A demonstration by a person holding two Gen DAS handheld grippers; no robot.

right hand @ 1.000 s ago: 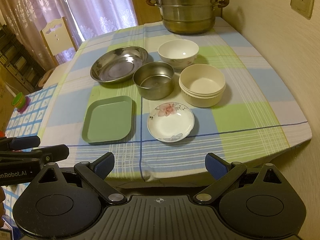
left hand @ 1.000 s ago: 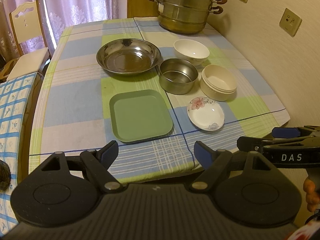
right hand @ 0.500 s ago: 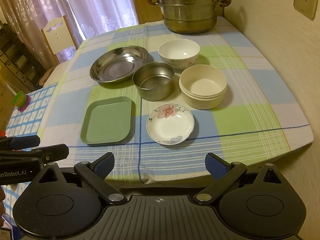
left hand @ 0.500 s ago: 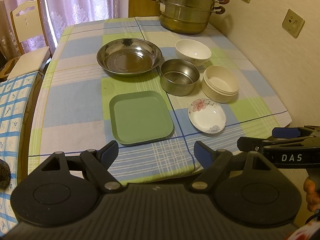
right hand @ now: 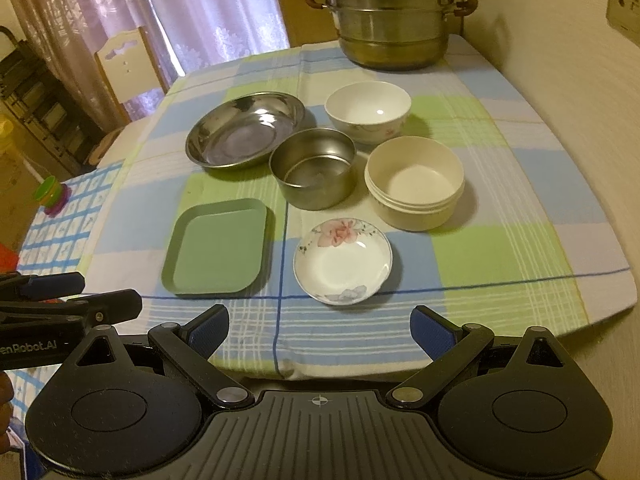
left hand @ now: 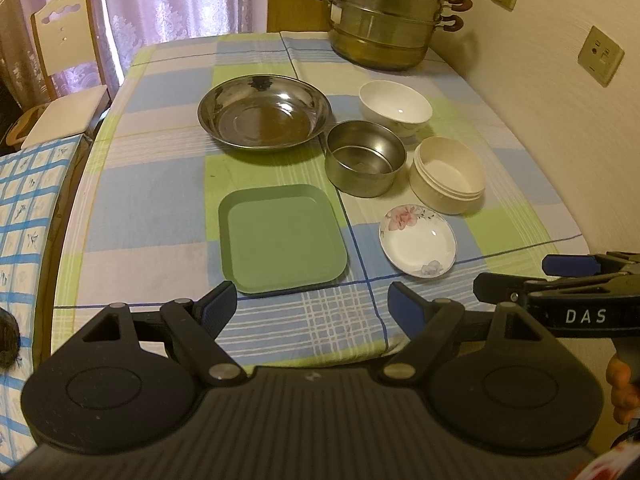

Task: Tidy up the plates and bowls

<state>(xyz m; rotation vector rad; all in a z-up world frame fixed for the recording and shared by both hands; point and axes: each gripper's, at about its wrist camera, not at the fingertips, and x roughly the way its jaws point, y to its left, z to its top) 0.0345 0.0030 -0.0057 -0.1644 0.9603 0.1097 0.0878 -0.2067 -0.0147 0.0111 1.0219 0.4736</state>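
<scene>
On the checked tablecloth lie a green square plate [left hand: 282, 238] [right hand: 218, 246], a small flowered white dish [left hand: 418, 240] [right hand: 343, 261], a steel bowl [left hand: 365, 163] [right hand: 314, 167], a wide steel basin [left hand: 264, 111] [right hand: 245, 128], a white bowl [left hand: 395, 107] [right hand: 368, 110] and stacked cream bowls [left hand: 448, 174] [right hand: 415, 182]. My left gripper [left hand: 313, 306] is open and empty above the table's near edge, just short of the green plate. My right gripper [right hand: 320, 326] is open and empty, just short of the flowered dish.
A tall steel steamer pot [left hand: 384, 12] [right hand: 390, 12] stands at the table's far end by the wall. A wooden chair [left hand: 64, 80] [right hand: 128, 68] stands at the far left. The wall with sockets [left hand: 600, 56] runs along the right side.
Both grippers have moved slightly forward toward the table; the dishes appear a little nearer. Nothing on the table has moved.
</scene>
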